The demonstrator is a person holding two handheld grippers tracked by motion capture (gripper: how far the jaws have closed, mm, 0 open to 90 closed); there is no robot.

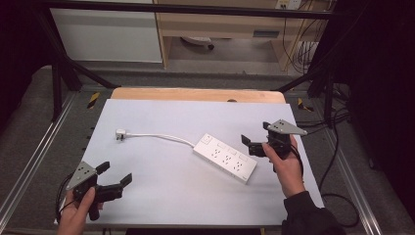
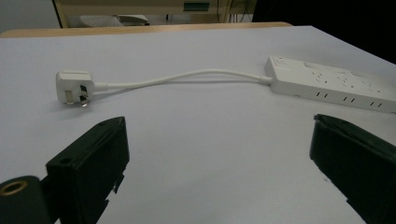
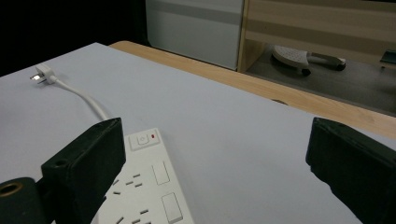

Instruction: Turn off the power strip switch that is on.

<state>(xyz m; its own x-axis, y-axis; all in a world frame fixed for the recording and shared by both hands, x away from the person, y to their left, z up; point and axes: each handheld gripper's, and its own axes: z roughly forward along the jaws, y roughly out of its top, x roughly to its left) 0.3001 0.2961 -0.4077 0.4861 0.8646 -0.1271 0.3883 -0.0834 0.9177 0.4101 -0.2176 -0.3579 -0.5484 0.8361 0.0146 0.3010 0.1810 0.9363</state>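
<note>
Power strip point(image 1: 225, 157) | lying diagonally mid-bench point(image 1: 161, 196), cable point(image 1: 161, 137) trailing to plug point(image 1: 120, 133) far-left | right tongs point(image 1: 254, 142) released, hovering beside near end, nearer | left tongs point(image 1: 115, 177) released, well apart

So the power strip point(image 1: 225, 157) sits on the table point(image 1: 161, 196) right of centre, angled, with its cord point(image 1: 161, 136) running left to the plug point(image 1: 120, 133). Left gripper point(image 1: 116, 175) is at the near-left corner, right gripper point(image 1: 255, 138) just beside the strip's right end.
</note>
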